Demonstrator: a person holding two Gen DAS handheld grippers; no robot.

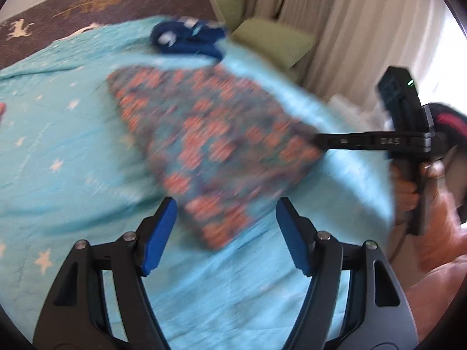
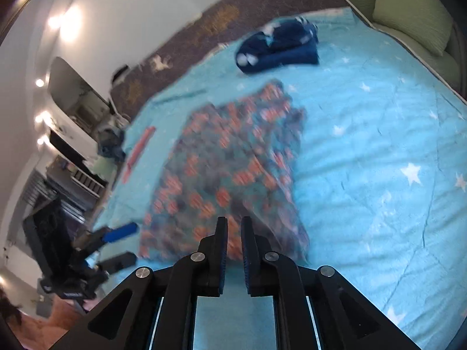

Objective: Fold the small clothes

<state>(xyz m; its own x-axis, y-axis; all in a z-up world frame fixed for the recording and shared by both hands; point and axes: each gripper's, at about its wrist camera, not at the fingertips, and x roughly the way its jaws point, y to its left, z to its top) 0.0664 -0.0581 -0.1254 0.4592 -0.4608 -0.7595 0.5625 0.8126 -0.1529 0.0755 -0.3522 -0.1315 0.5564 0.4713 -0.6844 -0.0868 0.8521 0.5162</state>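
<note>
A small garment (image 1: pixel 210 134) (image 2: pixel 227 160) with an orange and blue pattern lies spread and blurred on the turquoise star bedspread (image 1: pixel 58 145) (image 2: pixel 379 145). My right gripper (image 1: pixel 319 143) (image 2: pixel 233 221) comes in from the right with its tips at the garment's right corner. Its jaws stand almost together, pinching the cloth edge as far as the blur shows. My left gripper (image 1: pixel 226 204) (image 2: pixel 128 243) is open wide, with blue pads (image 1: pixel 159 233). It hovers over the garment's near corner and holds nothing.
A bundle of dark blue clothes (image 1: pixel 189 39) (image 2: pixel 280 48) sits at the far end of the bed. Green cushions (image 1: pixel 274 40) (image 2: pixel 408 14) and curtains (image 1: pixel 335 14) flank the bed. A red strip (image 2: pixel 138 151) lies near the bed's left edge, with furniture beyond it. A person's hand (image 1: pixel 408 192) grips the right handle.
</note>
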